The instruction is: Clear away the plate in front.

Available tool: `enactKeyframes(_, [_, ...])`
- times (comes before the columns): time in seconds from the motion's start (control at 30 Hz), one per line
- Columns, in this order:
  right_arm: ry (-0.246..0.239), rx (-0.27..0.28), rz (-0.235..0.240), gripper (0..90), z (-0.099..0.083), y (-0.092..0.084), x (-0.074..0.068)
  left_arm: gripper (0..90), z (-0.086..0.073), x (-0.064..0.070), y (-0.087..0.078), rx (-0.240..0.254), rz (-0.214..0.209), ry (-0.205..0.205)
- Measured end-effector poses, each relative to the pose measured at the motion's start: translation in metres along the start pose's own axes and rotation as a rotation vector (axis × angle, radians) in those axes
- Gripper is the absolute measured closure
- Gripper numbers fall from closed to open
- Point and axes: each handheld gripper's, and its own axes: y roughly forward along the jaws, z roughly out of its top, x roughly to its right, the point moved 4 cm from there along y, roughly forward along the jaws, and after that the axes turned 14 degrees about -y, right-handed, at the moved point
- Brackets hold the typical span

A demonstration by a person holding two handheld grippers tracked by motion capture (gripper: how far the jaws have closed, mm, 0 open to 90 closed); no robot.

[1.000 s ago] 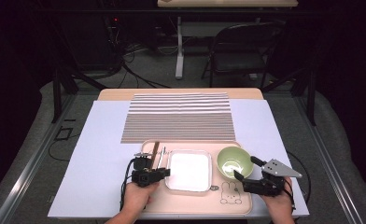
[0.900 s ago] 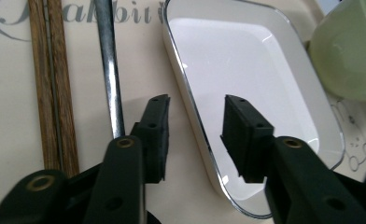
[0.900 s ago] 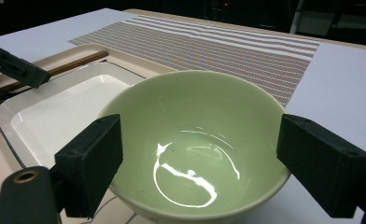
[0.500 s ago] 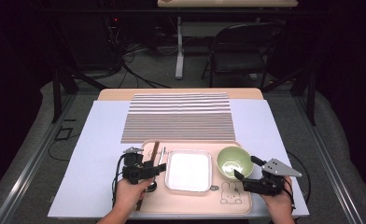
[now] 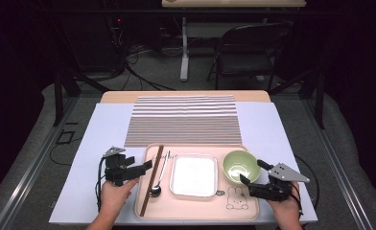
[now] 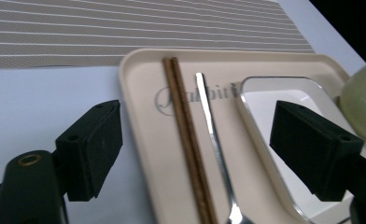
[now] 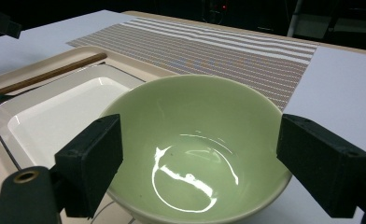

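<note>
1. Reaching phase, by my reading: nothing is lifted yet; every item sits on the tray (image 5: pixel 195 211), so all moving remains.
2. Left tongs (image 5: pixel 147 166): jaws apart, empty, at the tray's left edge, aimed at the chopsticks (image 6: pixel 186 135) and spoon (image 6: pixel 214 140), which lie side by side.
3. Right tongs (image 5: pixel 251 173): jaws apart, framing the green bowl (image 7: pixel 195 144); contact cannot be told.
4. Bowl empty; white dish (image 5: pixel 193 175) empty, mid-tray between spoon and bowl.
5. Striped mat (image 5: pixel 183 120) on the desk beyond the tray is bare.

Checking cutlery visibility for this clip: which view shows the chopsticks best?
The left gripper view: the chopsticks lie close up between its open jaws, beside the spoon. The high view shows their whole length, but small. The right gripper view catches one end.
</note>
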Motion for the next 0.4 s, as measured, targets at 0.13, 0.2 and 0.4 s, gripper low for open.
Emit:
enactKeyframes(0.13, [0.001, -0.003, -0.004, 14.1, -0.001, 0.001, 0.002, 15.1, -0.002, -0.014, -0.006, 0.014, 0.038, 0.003])
enactKeyframes(0.2, [0.003, -0.003, -0.004, 14.1, -0.001, 0.000, 0.002, 15.3, -0.003, -0.019, -0.009, 0.025, 0.054, 0.022])
enactKeyframes(0.4, [0.001, 0.002, -0.012, 14.1, -0.001, -0.002, 0.003, 14.8, -0.006, -0.024, -0.012, 0.044, 0.087, 0.079])
